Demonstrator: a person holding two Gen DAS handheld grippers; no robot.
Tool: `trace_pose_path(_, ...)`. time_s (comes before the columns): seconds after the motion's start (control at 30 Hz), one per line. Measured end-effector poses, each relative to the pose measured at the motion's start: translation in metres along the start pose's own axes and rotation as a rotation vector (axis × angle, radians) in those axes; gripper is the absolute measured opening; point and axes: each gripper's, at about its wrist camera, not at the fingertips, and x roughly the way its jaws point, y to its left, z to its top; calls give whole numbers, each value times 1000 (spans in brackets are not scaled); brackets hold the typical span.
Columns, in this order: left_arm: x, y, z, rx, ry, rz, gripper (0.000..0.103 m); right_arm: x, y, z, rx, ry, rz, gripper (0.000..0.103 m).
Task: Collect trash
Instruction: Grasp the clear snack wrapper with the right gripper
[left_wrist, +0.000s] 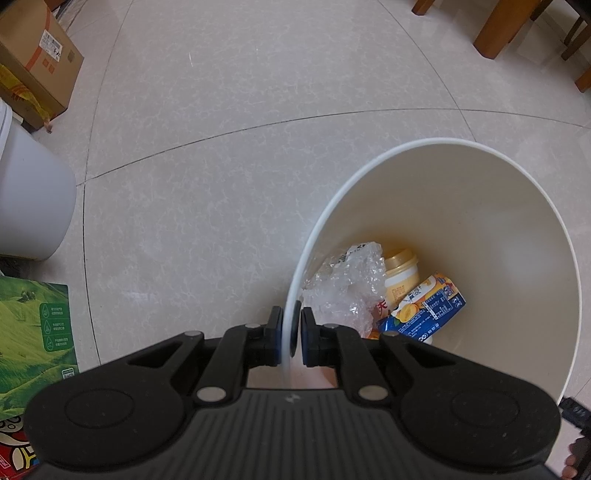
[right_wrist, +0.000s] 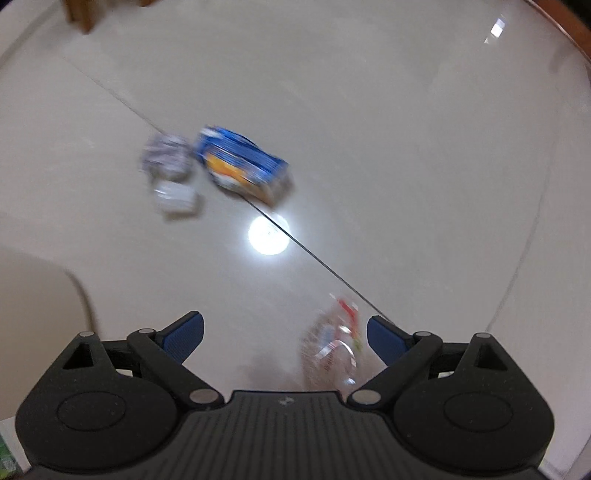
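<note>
The rim of the white trash bin (left_wrist: 369, 173) is clamped by the left hand-held gripper (left_wrist: 291, 332); crumpled plastic (left_wrist: 347, 288), a yellow cup (left_wrist: 402, 273) and a blue carton (left_wrist: 424, 310) are seen inside. The right hand-held gripper (right_wrist: 284, 336) is held wide open over the floor (right_wrist: 406, 166), just beside a clear wrapper (right_wrist: 336, 350); another blue carton (right_wrist: 243, 166) is seen farther off, blurred.

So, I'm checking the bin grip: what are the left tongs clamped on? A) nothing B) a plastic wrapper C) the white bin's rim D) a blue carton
C: the left tongs are shut on the thin rim of the white bin, one pad on each side.
</note>
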Motion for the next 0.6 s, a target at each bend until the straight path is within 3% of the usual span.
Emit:
trace_pose_path(0.33,1,0,0,1,1,-2,8,55,-8,-23,-29,136,2,98)
trace_pose_path(0.6,2,2,0,-1,5,-4,8,86,-1,-31,-88,159,-57,93)
